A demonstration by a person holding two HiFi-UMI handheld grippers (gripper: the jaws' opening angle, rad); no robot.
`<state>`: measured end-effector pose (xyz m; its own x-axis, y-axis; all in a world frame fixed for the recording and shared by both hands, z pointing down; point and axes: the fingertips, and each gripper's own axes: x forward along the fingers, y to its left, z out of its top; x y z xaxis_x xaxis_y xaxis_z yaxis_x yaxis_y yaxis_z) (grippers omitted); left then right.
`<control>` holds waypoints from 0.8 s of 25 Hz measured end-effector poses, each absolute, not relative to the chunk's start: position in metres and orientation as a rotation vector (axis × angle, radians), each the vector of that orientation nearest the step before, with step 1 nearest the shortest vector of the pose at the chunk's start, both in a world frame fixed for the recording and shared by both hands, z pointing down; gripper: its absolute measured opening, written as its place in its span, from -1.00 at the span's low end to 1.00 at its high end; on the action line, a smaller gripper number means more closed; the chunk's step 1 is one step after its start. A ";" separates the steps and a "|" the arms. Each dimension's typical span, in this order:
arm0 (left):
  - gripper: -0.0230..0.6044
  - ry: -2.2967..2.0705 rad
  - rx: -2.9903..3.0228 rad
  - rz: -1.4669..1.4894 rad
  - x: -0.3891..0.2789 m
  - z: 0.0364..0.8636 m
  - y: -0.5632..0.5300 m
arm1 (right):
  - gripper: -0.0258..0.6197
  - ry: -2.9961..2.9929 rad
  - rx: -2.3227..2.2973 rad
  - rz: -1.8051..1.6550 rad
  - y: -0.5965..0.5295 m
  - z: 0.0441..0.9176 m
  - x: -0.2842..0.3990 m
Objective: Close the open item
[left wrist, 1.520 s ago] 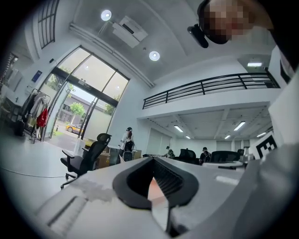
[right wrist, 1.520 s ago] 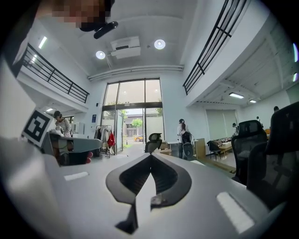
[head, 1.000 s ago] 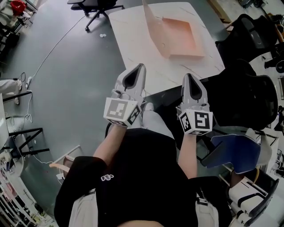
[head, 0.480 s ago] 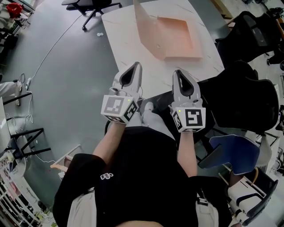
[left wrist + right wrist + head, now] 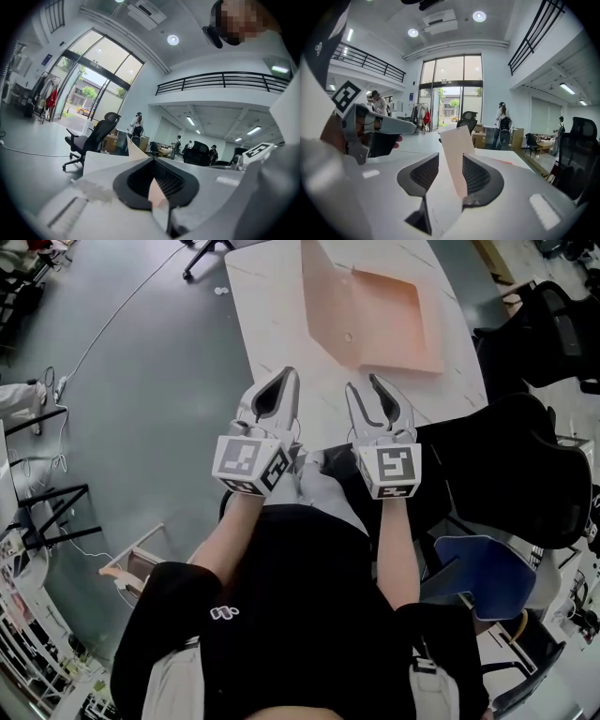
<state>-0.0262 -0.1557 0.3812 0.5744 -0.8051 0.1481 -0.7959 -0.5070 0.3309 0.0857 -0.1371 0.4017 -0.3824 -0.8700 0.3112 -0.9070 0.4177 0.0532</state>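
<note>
An open pink box (image 5: 394, 320) lies on the white marble table (image 5: 272, 306), its lid (image 5: 328, 296) standing upright along the box's left side. My left gripper (image 5: 291, 379) hovers over the table's near edge, short of the lid, jaws together and empty. My right gripper (image 5: 366, 385) hangs beside it near the same edge, pointing at the box. Its jaws have just been opening and stand apart with nothing between them. In the right gripper view the pale lid (image 5: 454, 150) shows beyond the gap of the right gripper (image 5: 450, 176). The left gripper view shows the lid's corner (image 5: 136, 152) past the left gripper (image 5: 153, 187).
Black office chairs (image 5: 525, 465) and a blue seat (image 5: 487, 573) crowd the right of the table. A cable (image 5: 112, 334) runs over the grey floor at left. People stand in the hall far behind the table (image 5: 504, 124).
Both grippers have moved forward toward the table's near edge. The right gripper's jaws, shut before, now stand apart. The left gripper's jaws look unchanged.
</note>
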 end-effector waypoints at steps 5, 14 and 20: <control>-0.94 -1.335 2.417 0.005 -0.033 0.397 -0.170 | -0.42 -2.380 1.451 0.175 -0.161 0.425 0.070; -0.94 -1.358 2.340 0.075 -0.040 0.431 -0.187 | -0.47 -2.300 1.355 0.196 -0.191 0.480 0.057; -0.94 -1.371 2.313 0.101 -0.044 0.439 -0.192 | -0.50 -2.259 1.304 0.178 -0.210 0.505 0.047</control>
<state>-0.0435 -0.1925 0.4394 0.5042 -0.8157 0.2837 -0.8485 -0.4068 0.3384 0.0466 -0.2104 0.5052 -0.4005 -0.7694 0.4977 -0.8377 0.5275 0.1415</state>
